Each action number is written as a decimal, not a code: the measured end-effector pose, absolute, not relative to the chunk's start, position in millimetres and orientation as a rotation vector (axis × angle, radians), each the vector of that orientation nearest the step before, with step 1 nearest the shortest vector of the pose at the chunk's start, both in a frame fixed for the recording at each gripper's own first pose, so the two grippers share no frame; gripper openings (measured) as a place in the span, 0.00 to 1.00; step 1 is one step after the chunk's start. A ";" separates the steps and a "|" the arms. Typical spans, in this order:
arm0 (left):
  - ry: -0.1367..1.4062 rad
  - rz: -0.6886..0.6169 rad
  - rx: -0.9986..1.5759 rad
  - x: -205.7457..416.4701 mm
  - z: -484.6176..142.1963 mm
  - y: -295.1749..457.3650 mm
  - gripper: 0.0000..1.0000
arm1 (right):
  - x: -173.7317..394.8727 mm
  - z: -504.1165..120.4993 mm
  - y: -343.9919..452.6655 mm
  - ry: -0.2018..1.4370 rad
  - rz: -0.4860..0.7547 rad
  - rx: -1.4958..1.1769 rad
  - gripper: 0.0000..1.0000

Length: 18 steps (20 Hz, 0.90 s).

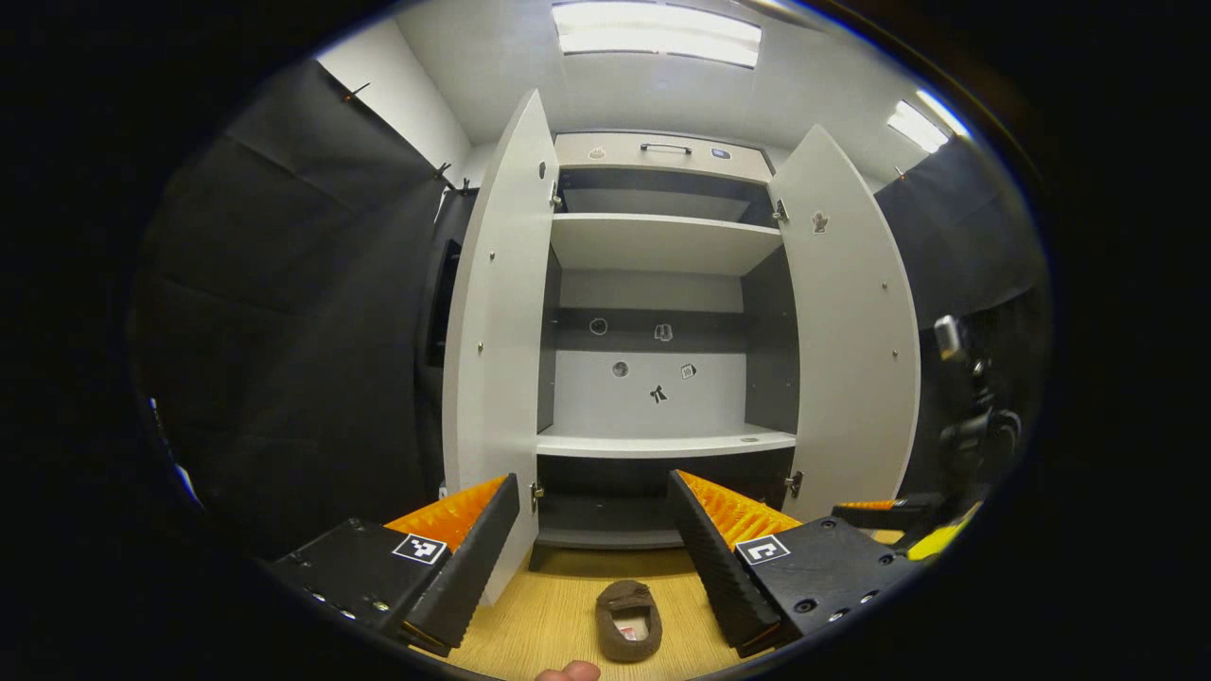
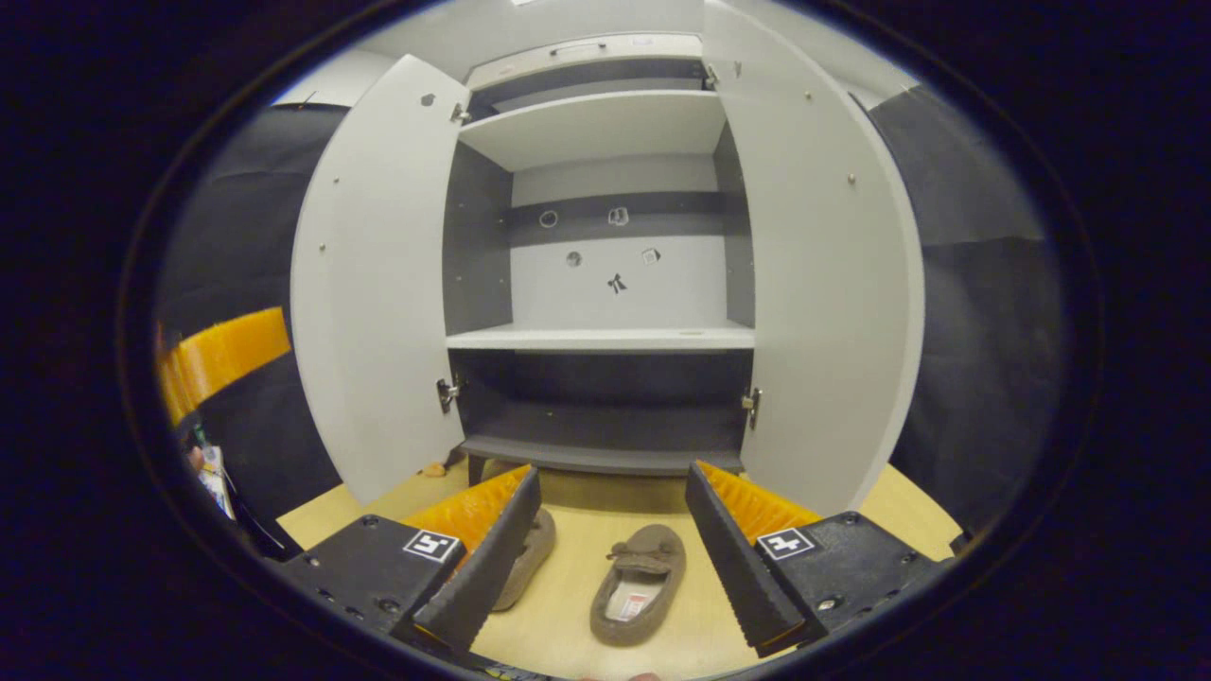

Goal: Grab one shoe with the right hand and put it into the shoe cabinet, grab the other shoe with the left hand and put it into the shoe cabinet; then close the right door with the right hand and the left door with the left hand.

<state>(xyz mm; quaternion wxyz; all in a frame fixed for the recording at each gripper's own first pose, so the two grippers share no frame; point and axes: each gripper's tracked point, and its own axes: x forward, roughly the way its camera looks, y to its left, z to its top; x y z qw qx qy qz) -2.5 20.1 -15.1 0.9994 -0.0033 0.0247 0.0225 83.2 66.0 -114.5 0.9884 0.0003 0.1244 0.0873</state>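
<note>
A brown slipper-style shoe (image 1: 628,619) lies on the wooden floor (image 1: 530,624) in front of the open shoe cabinet (image 1: 662,440), between and below the fingers of my left gripper (image 1: 594,558), which is open and holds nothing. In the right gripper view the same kind of shoe (image 2: 639,584) lies toe toward the cabinet (image 2: 605,338), and a second shoe (image 2: 532,553) is half hidden behind one finger (image 2: 482,558). My right gripper (image 2: 605,553) is open above them, empty. Both cabinet doors (image 1: 497,312) (image 1: 851,331) stand wide open.
The cabinet's shelves are bare, with small stickers on the back panel (image 1: 653,378). The other gripper (image 1: 885,511) shows low at the right of the left gripper view, beside a dark stand (image 1: 970,407). A fingertip (image 1: 568,672) shows at the bottom edge. Black cloth walls flank the cabinet.
</note>
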 end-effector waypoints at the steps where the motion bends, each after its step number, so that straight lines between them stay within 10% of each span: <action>1: 0.053 0.047 -0.008 -2.4 -15.7 21.3 0.95 | 88.0 -134.4 67.5 0.289 0.175 -0.013 0.99; 18: 0.099 0.074 0.000 -1.2 -27.6 37.3 0.95 | 123.8 -318.0 84.2 0.690 0.176 -0.078 0.78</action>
